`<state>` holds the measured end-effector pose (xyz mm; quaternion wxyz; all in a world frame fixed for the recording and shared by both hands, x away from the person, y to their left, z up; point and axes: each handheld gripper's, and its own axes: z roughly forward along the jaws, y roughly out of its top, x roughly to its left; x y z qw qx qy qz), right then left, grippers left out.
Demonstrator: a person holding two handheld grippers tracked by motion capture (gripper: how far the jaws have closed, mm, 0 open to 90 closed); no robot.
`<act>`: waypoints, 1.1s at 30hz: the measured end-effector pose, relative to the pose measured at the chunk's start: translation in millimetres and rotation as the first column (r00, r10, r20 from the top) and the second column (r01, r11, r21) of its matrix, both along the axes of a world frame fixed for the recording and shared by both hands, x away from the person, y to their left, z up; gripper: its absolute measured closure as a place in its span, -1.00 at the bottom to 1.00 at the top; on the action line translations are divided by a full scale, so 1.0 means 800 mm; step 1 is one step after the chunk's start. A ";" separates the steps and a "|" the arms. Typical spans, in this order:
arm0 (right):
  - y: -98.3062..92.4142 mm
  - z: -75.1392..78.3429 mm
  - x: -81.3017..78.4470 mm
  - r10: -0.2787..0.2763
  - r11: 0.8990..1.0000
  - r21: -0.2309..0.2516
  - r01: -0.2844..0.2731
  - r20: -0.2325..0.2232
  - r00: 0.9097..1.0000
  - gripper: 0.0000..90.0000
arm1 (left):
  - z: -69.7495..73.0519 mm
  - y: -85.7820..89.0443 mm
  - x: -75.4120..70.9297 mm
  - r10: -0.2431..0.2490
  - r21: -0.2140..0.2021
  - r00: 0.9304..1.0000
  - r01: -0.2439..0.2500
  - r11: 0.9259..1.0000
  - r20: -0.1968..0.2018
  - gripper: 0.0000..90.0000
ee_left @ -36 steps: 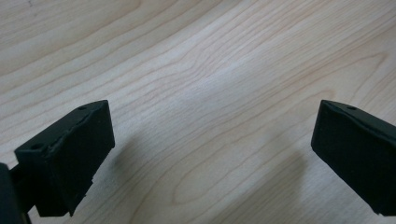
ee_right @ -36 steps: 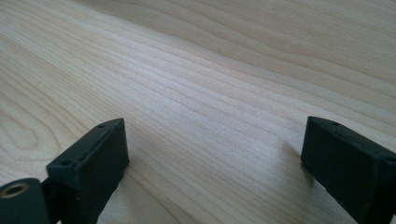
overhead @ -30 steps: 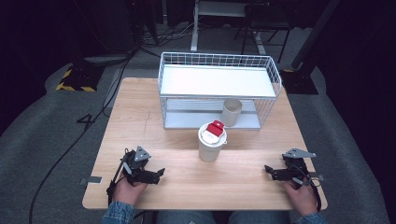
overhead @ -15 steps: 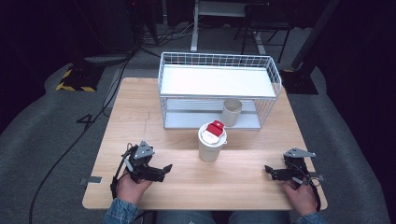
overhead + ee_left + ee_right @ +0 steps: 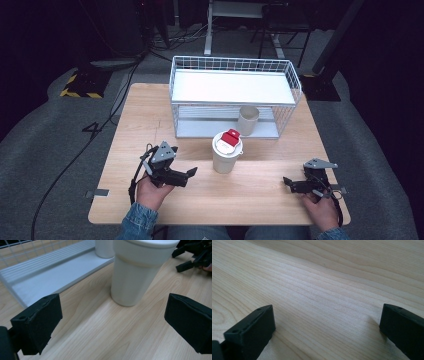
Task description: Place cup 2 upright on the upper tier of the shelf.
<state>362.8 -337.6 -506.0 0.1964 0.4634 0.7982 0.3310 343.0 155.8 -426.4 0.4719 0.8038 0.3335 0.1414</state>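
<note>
A white lidded cup (image 5: 226, 156) with a red tab on its lid stands at the table's middle, and it looms close ahead in the left gripper view (image 5: 132, 272). My left gripper (image 5: 190, 176) hovers just left of it, pointing at it. That gripper (image 5: 112, 322) is open; its jaws have just been closing a little with nothing between them. My right gripper (image 5: 288, 183) rests low near the front right edge, open over bare wood (image 5: 327, 325). Its jaws have just been opening, and they are empty.
A white wire rack (image 5: 235, 87) stands at the back of the wooden table (image 5: 140, 120). A beige cup (image 5: 248, 120) sits on its lower shelf (image 5: 50, 277), behind the lidded cup. The right gripper (image 5: 190, 257) shows at the far right of the left gripper view.
My left gripper has risen off the table and moved right, toward the lidded cup. The right gripper and both cups have stayed in place.
</note>
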 end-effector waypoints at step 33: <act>0.001 0.000 0.000 -0.004 1.000 -0.001 0.004 0.002 1.000 -0.99 | -0.019 -0.100 0.049 -0.133 -0.152 0.990 0.139 0.979 0.047 -1.00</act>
